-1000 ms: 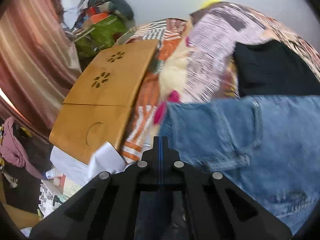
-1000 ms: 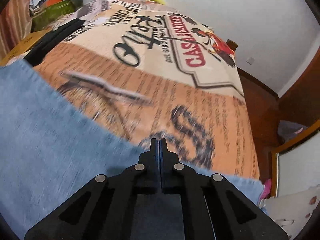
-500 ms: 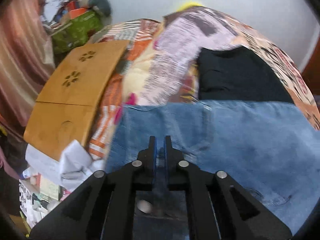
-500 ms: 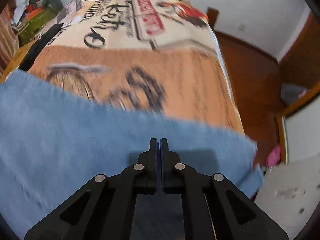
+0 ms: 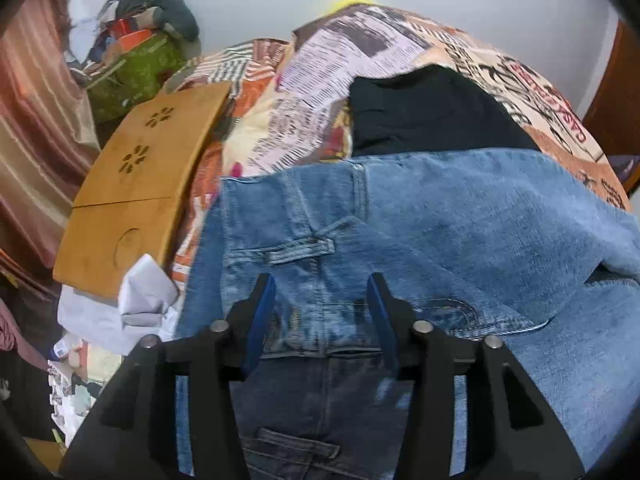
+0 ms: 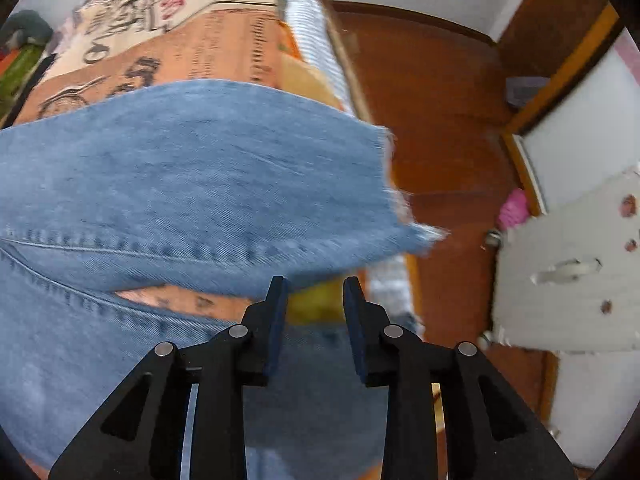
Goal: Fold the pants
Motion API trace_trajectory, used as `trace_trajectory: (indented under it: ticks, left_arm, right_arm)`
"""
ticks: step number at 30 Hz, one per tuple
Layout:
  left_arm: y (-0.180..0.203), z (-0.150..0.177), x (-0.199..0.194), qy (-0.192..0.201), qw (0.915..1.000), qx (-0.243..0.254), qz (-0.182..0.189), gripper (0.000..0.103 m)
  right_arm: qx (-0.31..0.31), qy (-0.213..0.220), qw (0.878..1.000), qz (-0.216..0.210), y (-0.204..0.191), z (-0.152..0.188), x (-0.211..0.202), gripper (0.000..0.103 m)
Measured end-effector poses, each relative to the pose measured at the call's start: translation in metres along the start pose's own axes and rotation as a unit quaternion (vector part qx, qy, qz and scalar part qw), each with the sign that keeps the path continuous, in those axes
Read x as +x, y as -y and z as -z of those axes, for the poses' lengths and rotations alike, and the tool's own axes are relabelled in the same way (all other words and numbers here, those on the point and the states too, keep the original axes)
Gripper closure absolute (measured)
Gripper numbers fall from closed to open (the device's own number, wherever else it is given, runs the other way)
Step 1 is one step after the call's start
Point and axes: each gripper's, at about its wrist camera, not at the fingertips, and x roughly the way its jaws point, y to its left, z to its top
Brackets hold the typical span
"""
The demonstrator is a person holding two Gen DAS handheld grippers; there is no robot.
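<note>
Jeans [image 5: 460,216], light blue denim, spread across bed with newspaper-print bedspread [image 5: 400,40]; folded over, upper layer lying on lower. Belt loop [image 5: 302,250] and waistband seam visible just ahead of left gripper [image 5: 322,300]. Frayed leg hem [image 6: 394,184] at bedspread's right edge in right wrist view, overhanging slightly toward wooden floor [image 6: 432,92]. Small gap between denim layers near right gripper [image 6: 316,300], showing printed bedspread beneath.

Left gripper tilted down over waist area, jaws opening, blue pads [image 5: 260,320] standing apart with denim below and between them but not pinched. Right gripper over leg end near bed edge, jaws also opening, narrower gap, nothing pressed between pads; denim and something yellow-green behind the gap, too blurred to name.

Black garment [image 5: 432,112] lying flat on bedspread just beyond jeans. Wooden lap tray [image 5: 140,184] with cut-out flower shapes to the left, white cloth [image 5: 144,300] below it. Pile of clothes and green bag [image 5: 136,68] at far left by striped curtain [image 5: 36,120]. White door panel [image 6: 572,264] at right.
</note>
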Motion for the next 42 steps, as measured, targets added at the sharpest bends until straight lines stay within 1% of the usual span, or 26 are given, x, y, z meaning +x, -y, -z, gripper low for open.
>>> trace_trajectory:
  ticks: [1,3,4,5,6,8,9,10,11,14,18,20,21,23,25,29,31,32,33,35,36,37,38,39,40,42]
  left_arm:
    - [-0.005,-0.002,-0.002,0.005,1.0,-0.006,-0.005,0.048]
    - [-0.013,-0.008,-0.004,0.01,0.9998,-0.013,-0.013,0.047]
    - [-0.016,-0.011,-0.005,0.012,0.9997,-0.016,-0.016,0.047]
    - [-0.02,-0.016,-0.006,0.015,0.9995,-0.019,-0.018,0.047]
    - [-0.025,-0.021,-0.007,0.018,0.9994,-0.022,-0.019,0.046]
    - [-0.033,-0.03,-0.007,0.027,0.9991,-0.026,-0.022,0.039]
    - [-0.036,-0.033,-0.007,0.031,0.9989,-0.027,-0.023,0.038]
    - [-0.04,-0.037,-0.006,0.034,0.9987,-0.027,-0.025,0.033]
    - [-0.045,-0.041,-0.004,0.037,0.9985,-0.028,-0.028,0.03]
    - [-0.058,-0.05,0.01,0.029,0.9987,-0.033,-0.026,0.028]
    - [-0.073,-0.059,0.044,-0.004,0.9989,-0.045,-0.011,0.028]
    - [-0.079,-0.061,0.065,-0.022,0.9982,-0.056,0.009,0.028]
    - [-0.08,-0.062,0.073,-0.03,0.9976,-0.06,0.015,0.028]
    - [-0.083,-0.064,0.095,-0.059,0.9954,-0.071,0.025,0.028]
    - [-0.083,-0.065,0.107,-0.072,0.9937,-0.078,0.037,0.028]
    - [-0.075,-0.067,0.115,-0.063,0.996,-0.054,0.035,0.029]
    - [-0.074,-0.068,0.115,-0.059,0.9964,-0.048,0.037,0.032]
    - [-0.074,-0.068,0.114,-0.054,0.9968,-0.045,0.037,0.035]
    - [-0.074,-0.068,0.112,-0.048,0.9974,-0.042,0.035,0.037]
    - [-0.073,-0.068,0.109,-0.041,0.9982,-0.038,0.023,0.05]
    - [-0.075,-0.068,0.107,-0.038,0.9984,-0.037,0.022,0.055]
    - [-0.075,-0.069,0.104,-0.034,0.9985,-0.037,0.022,0.067]
    - [-0.076,-0.069,0.101,-0.032,0.9985,-0.037,0.024,0.075]
    - [-0.076,-0.069,0.097,-0.029,0.9985,-0.037,0.028,0.076]
    - [-0.076,-0.069,0.094,-0.028,0.9984,-0.034,0.035,0.077]
    - [-0.071,-0.069,0.088,-0.029,0.9985,-0.022,0.04,0.08]
  right_arm:
    - [0.002,0.01,1.0,-0.012,-0.001,-0.003,-0.007,0.077]
    - [-0.011,0.039,0.998,-0.04,-0.02,-0.016,-0.025,0.077]
    - [-0.023,0.051,0.997,-0.047,-0.028,-0.021,-0.032,0.076]
    - [-0.039,0.065,0.996,-0.054,-0.042,-0.028,-0.038,0.072]
    - [-0.057,0.08,0.993,-0.063,-0.058,-0.037,-0.043,0.064]
    - [-0.091,0.106,0.986,-0.086,-0.097,-0.055,-0.052,0.055]
    - [-0.11,0.117,0.981,-0.106,-0.121,-0.068,-0.053,0.054]
    - [-0.122,0.122,0.978,-0.119,-0.131,-0.072,-0.054,0.054]
    - [-0.137,0.124,0.973,-0.135,-0.152,-0.083,-0.052,0.054]
    - [-0.177,0.124,0.96,-0.176,-0.207,-0.109,-0.041,0.053]
    - [-0.233,0.123,0.942,-0.207,-0.274,-0.126,-0.026,0.052]
    - [-0.252,0.125,0.935,-0.215,-0.299,-0.128,-0.019,0.052]
    - [-0.259,0.122,0.933,-0.218,-0.308,-0.131,-0.016,0.052]
    - [-0.275,0.112,0.927,-0.23,-0.329,-0.136,-0.007,0.052]
    - [-0.285,0.102,0.922,-0.241,-0.343,-0.139,-0.001,0.052]
    - [-0.308,0.089,0.913,-0.253,-0.365,-0.137,0.009,0.052]
    - [-0.321,0.087,0.907,-0.258,-0.372,-0.136,0.011,0.052]
    - [-0.327,0.082,0.904,-0.264,-0.373,-0.135,0.011,0.049]
    - [-0.331,0.081,0.901,-0.268,-0.375,-0.134,0.012,0.048]
    - [-0.343,0.079,0.897,-0.269,-0.377,-0.132,0.009,0.048]
    - [-0.349,0.079,0.895,-0.266,-0.379,-0.13,0.009,0.048]
    - [-0.354,0.08,0.894,-0.263,-0.379,-0.127,0.008,0.051]
    - [-0.36,0.081,0.892,-0.261,-0.379,-0.125,0.007,0.054]
    - [-0.364,0.083,0.891,-0.258,-0.379,-0.122,0.006,0.062]
    - [-0.366,0.086,0.891,-0.254,-0.38,-0.12,0.005,0.066]
    - [-0.365,0.095,0.892,-0.248,-0.381,-0.115,0.003,0.078]
